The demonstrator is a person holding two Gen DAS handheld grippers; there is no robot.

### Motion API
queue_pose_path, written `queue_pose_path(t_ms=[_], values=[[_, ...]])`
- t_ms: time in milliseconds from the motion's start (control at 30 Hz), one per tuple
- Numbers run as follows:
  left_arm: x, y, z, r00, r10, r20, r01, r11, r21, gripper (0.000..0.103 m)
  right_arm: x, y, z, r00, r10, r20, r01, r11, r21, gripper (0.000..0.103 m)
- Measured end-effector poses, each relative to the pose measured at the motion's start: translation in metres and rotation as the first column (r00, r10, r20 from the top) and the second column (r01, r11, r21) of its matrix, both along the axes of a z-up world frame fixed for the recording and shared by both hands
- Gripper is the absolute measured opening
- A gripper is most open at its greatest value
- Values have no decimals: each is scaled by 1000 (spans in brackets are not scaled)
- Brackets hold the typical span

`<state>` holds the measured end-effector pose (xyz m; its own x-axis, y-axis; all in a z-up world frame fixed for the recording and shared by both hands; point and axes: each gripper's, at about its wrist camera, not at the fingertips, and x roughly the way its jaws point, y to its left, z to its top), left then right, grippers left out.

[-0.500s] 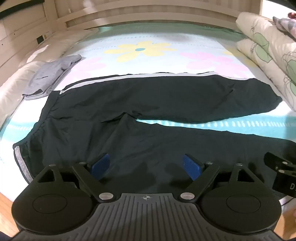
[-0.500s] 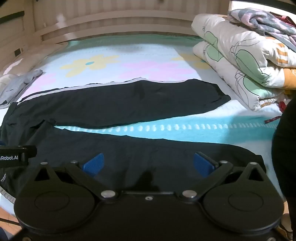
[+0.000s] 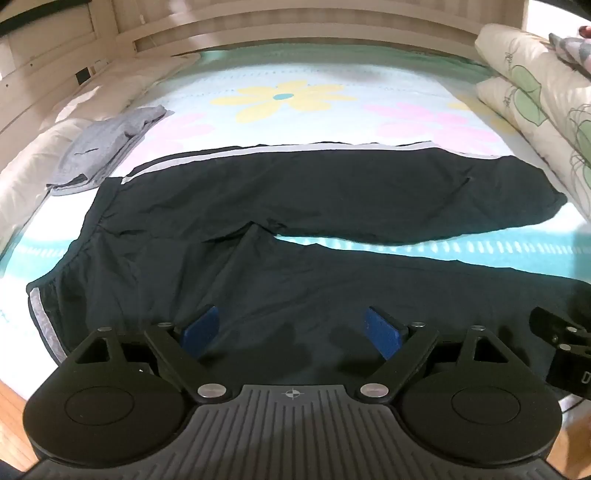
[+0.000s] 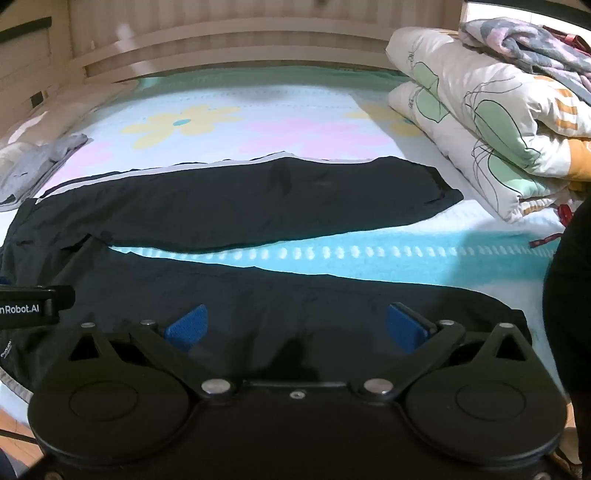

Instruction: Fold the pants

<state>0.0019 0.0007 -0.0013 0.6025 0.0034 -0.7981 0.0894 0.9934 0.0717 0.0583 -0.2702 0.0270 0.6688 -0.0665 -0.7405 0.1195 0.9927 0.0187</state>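
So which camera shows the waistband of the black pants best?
The left wrist view: the waistband shows whole, from its far corner down to the grey side stripe. The right wrist view catches only part of it at the left edge, partly behind the left gripper.

Light: soft indoor light from above, brightest on the flowered bed sheet point(image 3: 295, 99)
Glare: a white patch at the top right corner of both views
Shadows: dark blots on the black pants point(image 4: 295, 350) just ahead of each camera
Blur: a bit fuzzy all over — worse near the edges
Bending: the headboard point(image 3: 295, 33) curves like a bow — corners look squashed
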Motion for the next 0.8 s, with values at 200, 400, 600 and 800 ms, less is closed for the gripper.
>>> queue_pose_path(t_ms=[200,400,600,800], values=[[0,0,0,1000,1,0,-1,1000,2,86,2,-1,-2,1000,14,-10,-14,1000,-6,103],[-1,0,-1,1000,1,0,-1,1000,4,86,2,-2,-1,1000,14,-9,-14,1000,-4,103],[-1,0,-4,1000,0,-6,1,1000,5,86,2,-2,-1,1000,14,-9,-14,1000,-5,103],[0,0,-4,1000,1,-11,-1,1000,7,86,2,-1,-1,1000,15,-8,-15,1000,-4,103]])
